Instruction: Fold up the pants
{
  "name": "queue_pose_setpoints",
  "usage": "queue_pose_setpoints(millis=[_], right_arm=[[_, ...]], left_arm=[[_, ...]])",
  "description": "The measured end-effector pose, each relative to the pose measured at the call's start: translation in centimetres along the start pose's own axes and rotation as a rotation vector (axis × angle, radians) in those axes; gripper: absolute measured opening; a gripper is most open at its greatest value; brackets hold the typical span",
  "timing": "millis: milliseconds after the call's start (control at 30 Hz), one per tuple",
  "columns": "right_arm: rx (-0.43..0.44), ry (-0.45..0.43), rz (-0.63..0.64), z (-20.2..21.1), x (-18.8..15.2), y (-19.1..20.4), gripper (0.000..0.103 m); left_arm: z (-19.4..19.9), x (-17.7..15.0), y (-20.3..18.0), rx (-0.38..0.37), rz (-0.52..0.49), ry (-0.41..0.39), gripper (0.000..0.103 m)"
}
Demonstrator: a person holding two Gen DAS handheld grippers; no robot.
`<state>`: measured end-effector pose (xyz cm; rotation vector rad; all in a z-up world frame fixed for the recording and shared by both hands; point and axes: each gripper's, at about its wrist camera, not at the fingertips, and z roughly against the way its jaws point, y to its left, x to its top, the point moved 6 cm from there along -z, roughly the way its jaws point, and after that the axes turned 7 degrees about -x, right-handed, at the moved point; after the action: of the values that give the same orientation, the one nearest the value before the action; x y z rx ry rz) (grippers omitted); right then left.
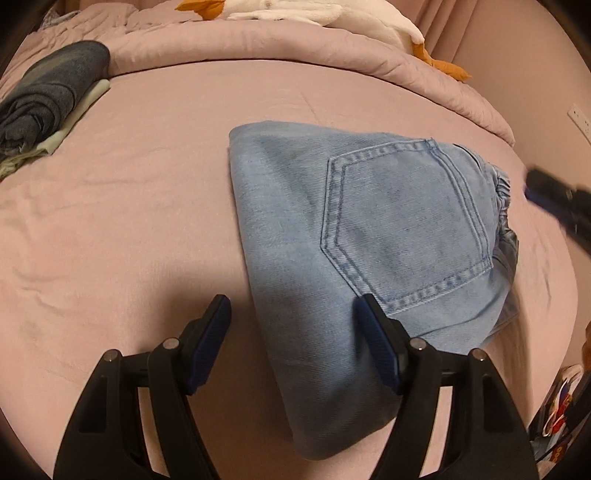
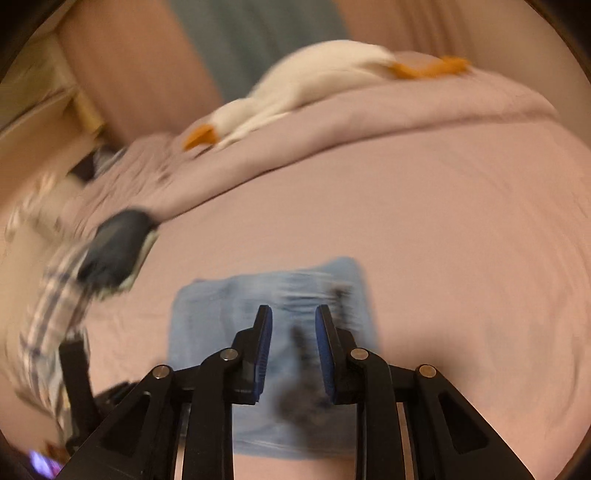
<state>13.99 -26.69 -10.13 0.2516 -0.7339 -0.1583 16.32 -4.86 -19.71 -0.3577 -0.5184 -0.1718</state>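
Note:
Light blue jeans point(image 1: 369, 236) lie folded into a compact packet on the pink bed sheet point(image 1: 129, 184), back pocket facing up. My left gripper point(image 1: 293, 308) is open and empty, hovering over the packet's near left edge. My right gripper point(image 2: 293, 314) is open with a narrower gap and empty, above the jeans point(image 2: 207, 317) in a blurred right wrist view. Its dark tip point(image 1: 554, 195) shows at the right edge of the left wrist view, beside the waistband.
A folded dark blue garment point(image 1: 48, 96) on a pale cloth lies at the far left. A rolled pink quilt point(image 1: 295, 48) with a white and orange plush toy point(image 1: 332, 14) runs along the back. A wall socket point(image 1: 580, 118) is at right.

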Motion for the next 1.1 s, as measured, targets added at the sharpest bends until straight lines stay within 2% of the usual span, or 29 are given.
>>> queue_pose_setpoints(millis=[133, 267, 333, 467, 567, 667, 700, 833, 1000, 1100], right_arm=[[-0.010, 0.033, 0.117, -2.6, 0.8, 3.8, 0.025], [-0.086, 0.132, 0.137, -6.6, 0.2, 3.3, 0.025], [-0.088, 0.161, 0.132, -7.6, -0.2, 2.5, 0.021], [-0.058, 0.182, 0.100, -7.8, 0.0, 2.2, 0.021], [-0.033, 0.180, 0.062, -6.5, 0.6, 1.9, 0.021], [-0.023, 0.134, 0.100, -4.5, 0.1, 2.6, 0.028], [-0.024, 0.123, 0.115, -3.9, -0.1, 2.7, 0.034], [-0.019, 0.115, 0.143, -2.5, -1.5, 2.3, 0.035], [-0.116, 0.187, 0.202, -4.9, -4.0, 1.8, 0.035], [-0.156, 0.159, 0.255, -5.4, -4.6, 2.2, 0.035]], left_arm=[[0.1, 0.0, 0.0, -0.002, -0.006, -0.005, 0.072], [-0.2, 0.1, -0.2, 0.005, -0.021, -0.007, 0.072], [-0.3, 0.0, -0.3, 0.012, -0.026, -0.010, 0.073], [-0.3, 0.1, -0.3, 0.020, -0.020, -0.010, 0.075], [0.5, -0.1, -0.5, 0.029, -0.023, -0.019, 0.074], [1.7, -0.9, -0.9, 0.042, -0.045, -0.058, 0.073], [2.2, -1.2, -1.1, 0.041, -0.050, -0.071, 0.073], [2.2, -2.1, -1.0, 0.030, -0.051, -0.071, 0.073], [1.2, -2.3, -0.4, 0.004, -0.005, -0.040, 0.076], [1.1, -2.3, -0.5, 0.011, -0.011, -0.047, 0.078]])
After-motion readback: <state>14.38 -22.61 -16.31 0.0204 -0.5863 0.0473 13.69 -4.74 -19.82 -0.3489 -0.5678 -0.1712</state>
